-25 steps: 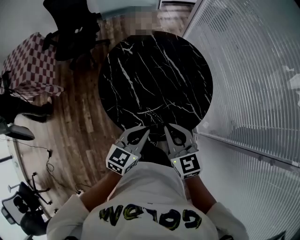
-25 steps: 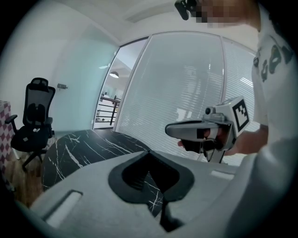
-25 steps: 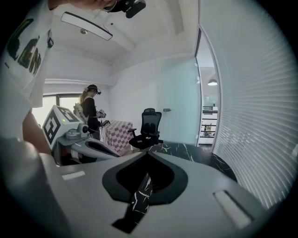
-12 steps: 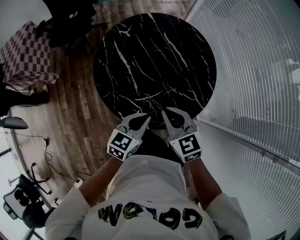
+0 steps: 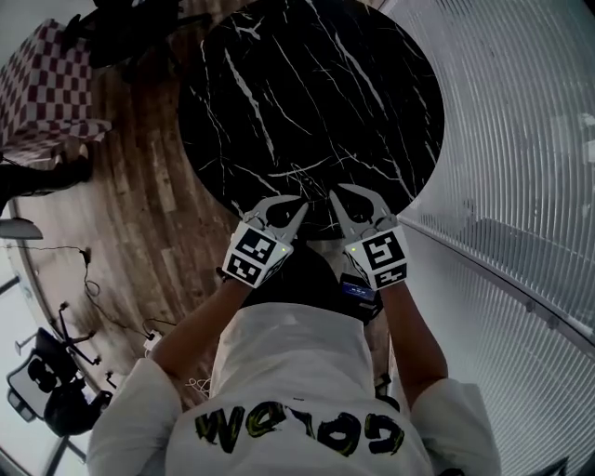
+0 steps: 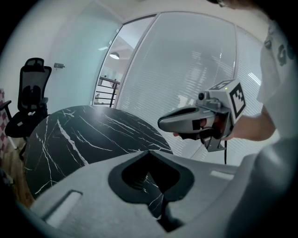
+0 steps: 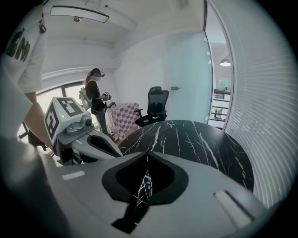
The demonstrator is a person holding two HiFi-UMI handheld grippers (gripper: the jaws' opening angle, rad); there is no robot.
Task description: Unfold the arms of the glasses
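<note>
One round black marble table [image 5: 307,93] fills the upper middle of the head view. Two grippers show at the centre of that frame, the left gripper [image 5: 301,206] and the right gripper [image 5: 336,192]. Each bears one marker cube, so there are two cubes, the left cube [image 5: 257,256] and the right cube [image 5: 383,256]. Two black office chairs show, the upper chair [image 5: 130,28] at the top left and the lower chair [image 5: 51,404] at the bottom left. One checked cloth [image 5: 46,88] sits at the upper left. Two people are seen, the wearer [image 5: 297,400] in a white top at the bottom, and one standing person [image 7: 95,100] at the left of the right gripper view.
</note>
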